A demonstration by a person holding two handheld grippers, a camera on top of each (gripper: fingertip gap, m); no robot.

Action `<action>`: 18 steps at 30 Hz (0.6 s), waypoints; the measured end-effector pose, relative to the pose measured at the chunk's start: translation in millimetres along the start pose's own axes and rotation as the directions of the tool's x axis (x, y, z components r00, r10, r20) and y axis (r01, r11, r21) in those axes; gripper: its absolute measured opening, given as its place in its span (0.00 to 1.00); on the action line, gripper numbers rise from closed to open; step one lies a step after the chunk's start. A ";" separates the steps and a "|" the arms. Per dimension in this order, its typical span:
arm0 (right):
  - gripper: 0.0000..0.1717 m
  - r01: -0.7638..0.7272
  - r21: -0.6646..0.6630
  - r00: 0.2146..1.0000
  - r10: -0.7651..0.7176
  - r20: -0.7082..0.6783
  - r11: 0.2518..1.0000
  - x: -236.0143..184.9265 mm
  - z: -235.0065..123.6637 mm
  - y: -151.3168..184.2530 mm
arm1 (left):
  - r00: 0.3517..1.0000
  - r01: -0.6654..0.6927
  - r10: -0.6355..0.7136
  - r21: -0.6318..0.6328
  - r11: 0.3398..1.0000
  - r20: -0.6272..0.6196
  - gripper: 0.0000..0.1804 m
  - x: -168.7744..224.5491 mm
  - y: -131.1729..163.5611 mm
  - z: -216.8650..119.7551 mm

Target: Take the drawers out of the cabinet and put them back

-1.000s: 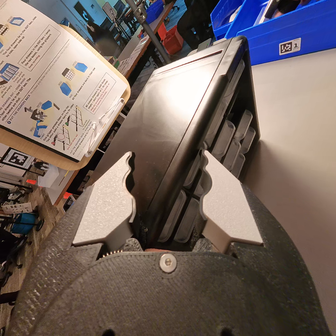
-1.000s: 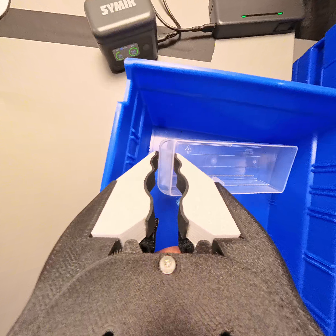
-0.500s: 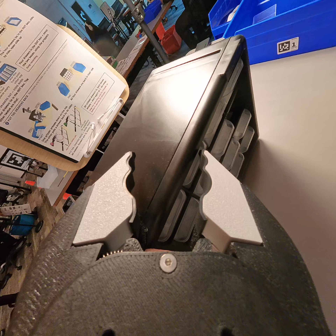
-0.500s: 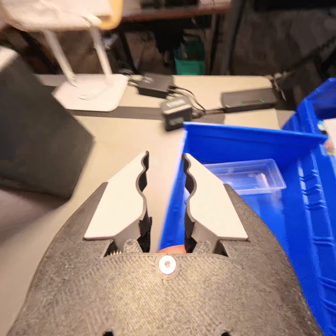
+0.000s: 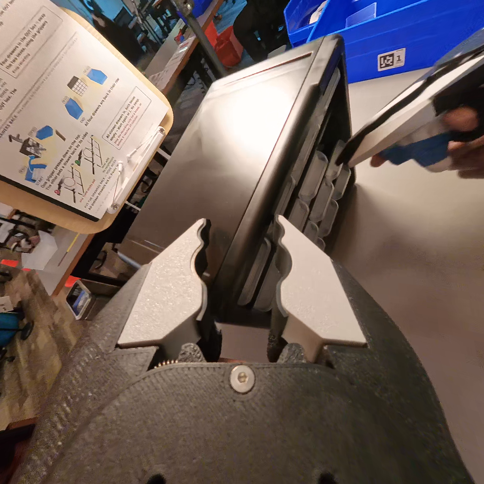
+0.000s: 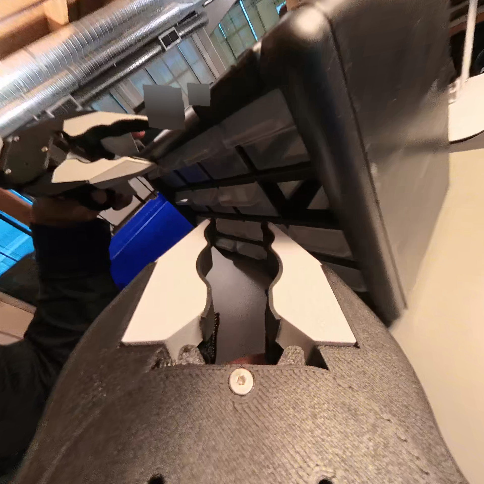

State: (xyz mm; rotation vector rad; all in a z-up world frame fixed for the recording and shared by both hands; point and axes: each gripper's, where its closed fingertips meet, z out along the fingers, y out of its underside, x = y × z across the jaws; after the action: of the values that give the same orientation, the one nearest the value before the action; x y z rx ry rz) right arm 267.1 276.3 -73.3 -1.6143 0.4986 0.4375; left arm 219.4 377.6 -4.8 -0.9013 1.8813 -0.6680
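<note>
The black cabinet (image 5: 222, 131) stands on the table, with rows of clear drawers (image 5: 314, 172) in its front. My left gripper (image 5: 241, 225) is open and straddles the cabinet's top front edge, one finger over the top and one before the drawer fronts. It also shows at the upper left of the right wrist view (image 6: 146, 146). My right gripper (image 6: 237, 224) is open and empty, its tips at a clear drawer front (image 6: 241, 233) low on the cabinet (image 6: 379, 131). In the left wrist view the right gripper (image 5: 345, 154) reaches the drawer fronts from the right.
Blue bins (image 5: 392, 31) stand behind the cabinet, one with a marker tag; one shows in the right wrist view (image 6: 146, 235). An instruction board (image 5: 65, 104) stands to the left. The person's hand (image 5: 461, 146) holds the right gripper. Beige table (image 5: 419, 288) lies to the right.
My right gripper let go of a clear drawer inside the blue bin, opened, and swung over to the cabinet's drawer fronts. My left gripper stayed open at the cabinet's top edge.
</note>
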 end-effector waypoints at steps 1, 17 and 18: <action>0.22 -0.023 0.012 1.000 0.023 0.004 1.000 -1.1 7.3 0.5 | 1.000 0.007 -0.007 0.001 1.000 -0.017 0.26 0.0 2.8 -2.3; 0.16 -0.297 0.185 0.955 0.289 0.067 0.937 -2.8 42.7 2.9 | 0.996 0.059 -0.056 0.039 0.998 -0.074 0.29 -4.4 12.1 -6.4; 0.15 -0.303 0.200 0.953 0.293 0.079 0.932 -3.2 42.1 1.3 | 0.996 0.059 -0.056 0.038 0.998 -0.073 0.29 -4.4 12.0 -6.2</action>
State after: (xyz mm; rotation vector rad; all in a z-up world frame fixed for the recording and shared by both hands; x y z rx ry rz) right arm 264.2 318.3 -76.8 -1.3245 0.7344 0.6274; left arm 211.5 388.7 -9.0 -0.9193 1.9048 -0.7797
